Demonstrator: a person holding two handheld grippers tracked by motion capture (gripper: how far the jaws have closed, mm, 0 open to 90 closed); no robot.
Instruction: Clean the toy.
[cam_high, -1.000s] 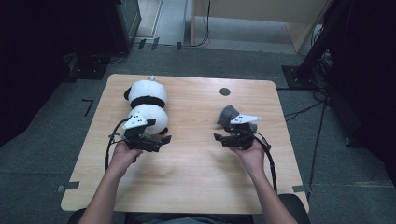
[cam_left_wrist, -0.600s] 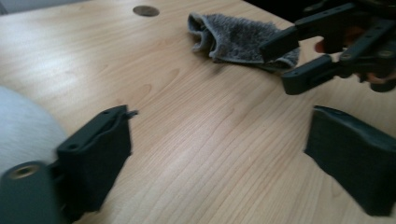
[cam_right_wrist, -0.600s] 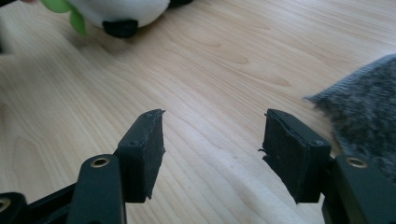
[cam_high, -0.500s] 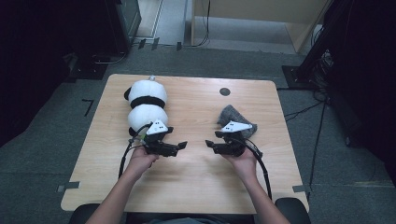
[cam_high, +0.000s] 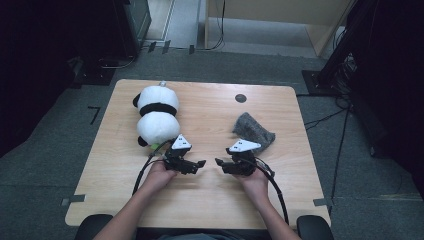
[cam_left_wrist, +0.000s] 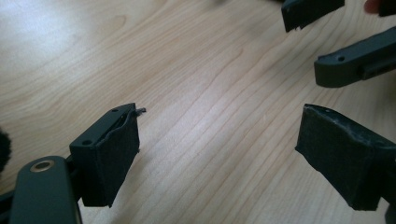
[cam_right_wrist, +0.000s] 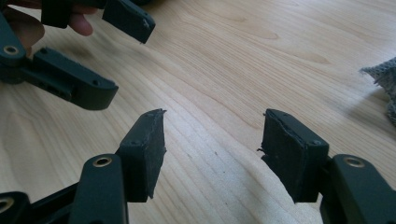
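Note:
A black-and-white panda plush (cam_high: 156, 115) lies on the left half of the wooden table (cam_high: 210, 200). A crumpled grey cloth (cam_high: 252, 131) lies on the right half. My left gripper (cam_high: 199, 164) is held low over the bare wood in front of the panda, pointing right. Its jaws (cam_left_wrist: 219, 121) are open with nothing between them and have just closed in a little. My right gripper (cam_high: 219, 162) faces it from in front of the cloth, open (cam_right_wrist: 215, 116) and empty. The two sets of tips are a short gap apart.
A small dark round mark (cam_high: 240, 98) sits near the table's far edge. Dark equipment and cables stand on the grey floor around the table. The grey cloth's edge (cam_right_wrist: 385, 79) shows at the right of the right gripper view.
Both hands have come down and inward toward the table's front middle, away from the panda and the cloth. The grippers now point at each other.

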